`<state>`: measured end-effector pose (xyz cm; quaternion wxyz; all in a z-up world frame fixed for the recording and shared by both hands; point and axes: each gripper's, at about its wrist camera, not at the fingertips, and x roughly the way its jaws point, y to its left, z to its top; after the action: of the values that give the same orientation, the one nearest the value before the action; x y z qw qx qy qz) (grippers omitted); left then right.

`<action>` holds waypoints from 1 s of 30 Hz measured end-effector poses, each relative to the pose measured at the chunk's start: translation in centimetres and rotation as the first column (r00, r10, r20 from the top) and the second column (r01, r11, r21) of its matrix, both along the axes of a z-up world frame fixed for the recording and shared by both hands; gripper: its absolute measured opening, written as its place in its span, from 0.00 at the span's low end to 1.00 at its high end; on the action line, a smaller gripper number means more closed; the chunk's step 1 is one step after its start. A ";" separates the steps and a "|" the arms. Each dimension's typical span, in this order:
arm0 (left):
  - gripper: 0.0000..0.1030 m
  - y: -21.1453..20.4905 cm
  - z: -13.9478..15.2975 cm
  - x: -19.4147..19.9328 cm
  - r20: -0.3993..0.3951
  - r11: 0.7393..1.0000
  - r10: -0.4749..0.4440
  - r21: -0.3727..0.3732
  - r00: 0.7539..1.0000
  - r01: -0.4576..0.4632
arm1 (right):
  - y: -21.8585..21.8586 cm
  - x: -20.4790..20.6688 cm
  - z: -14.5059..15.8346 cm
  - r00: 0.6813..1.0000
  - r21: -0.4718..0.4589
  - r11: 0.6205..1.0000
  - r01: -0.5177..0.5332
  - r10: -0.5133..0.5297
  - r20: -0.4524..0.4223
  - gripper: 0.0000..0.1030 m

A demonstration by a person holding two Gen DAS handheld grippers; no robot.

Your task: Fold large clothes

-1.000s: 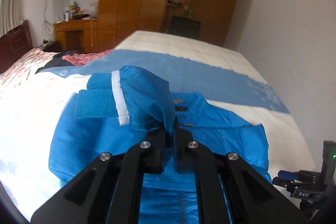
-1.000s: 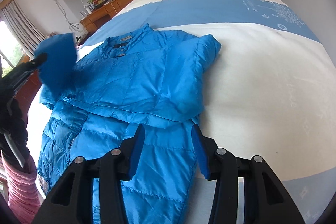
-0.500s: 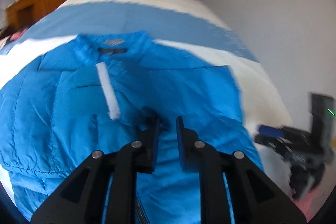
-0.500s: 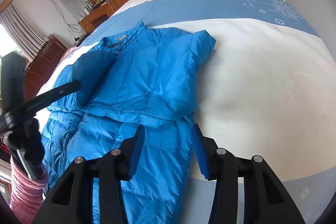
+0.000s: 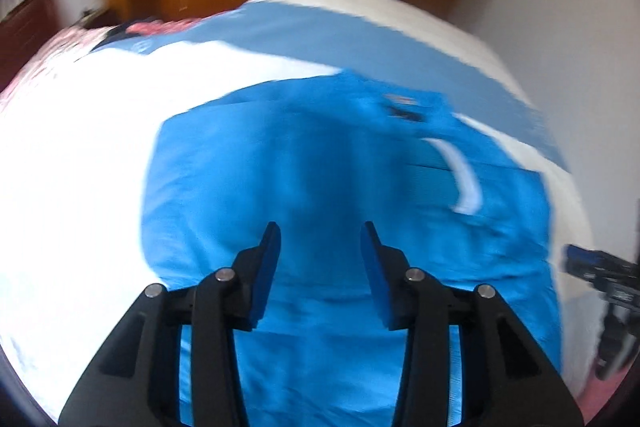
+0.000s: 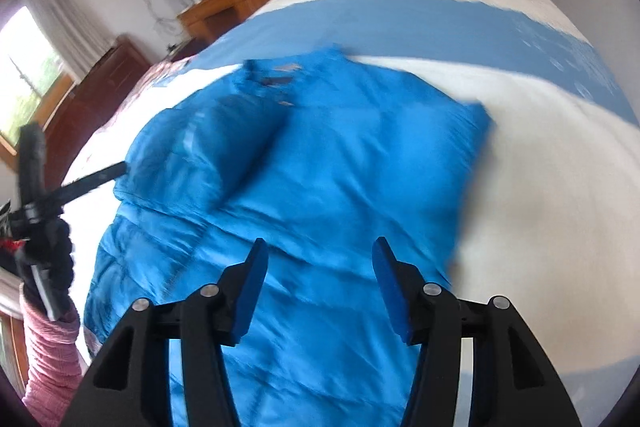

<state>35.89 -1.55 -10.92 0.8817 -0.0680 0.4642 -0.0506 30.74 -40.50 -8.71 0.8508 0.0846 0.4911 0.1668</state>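
Jacket (image 5: 344, 195): lying on bed (image 5: 80, 163), under both tools, sleeves folded in.
Left tool (image 5: 320, 239): jaws just opening, gripping nothing.
Right tool (image 6: 318, 255): widening, empty.
Remaining: lower half is awaiting folding.

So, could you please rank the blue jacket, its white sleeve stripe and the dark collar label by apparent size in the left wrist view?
1. blue jacket
2. white sleeve stripe
3. dark collar label, blurred but clearly smallest

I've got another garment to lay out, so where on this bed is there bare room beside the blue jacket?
Bare white sheet lies to the right of the blue jacket, between its folded sleeve edge and the bed edge, below the blue band. More white sheet borders its other side. The middle is taken by the jacket, with both open grippers over it.
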 end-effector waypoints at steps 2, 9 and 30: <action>0.34 0.7 -0.7 1.1 -0.023 1.000 0.017 0.016 1.000 -0.017 | 1.7 1.5 0.4 0.999 0.011 0.999 -0.033 0.033 -0.013 0.57; 0.31 1.2 -3.9 3.6 -0.086 0.999 0.026 -0.027 0.996 -0.029 | 8.5 6.4 -0.2 0.993 -0.018 0.993 -0.114 0.113 -0.046 0.71; 0.28 1.4 -2.6 2.4 -0.029 0.997 -0.005 -0.079 1.000 0.003 | -4.8 3.7 -1.6 0.996 0.198 0.978 0.069 -0.056 -0.073 0.71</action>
<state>38.29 -0.13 -13.48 0.8714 -0.1027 0.4746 -0.0699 34.45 -45.31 -10.27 0.8259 0.1907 0.4970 0.1856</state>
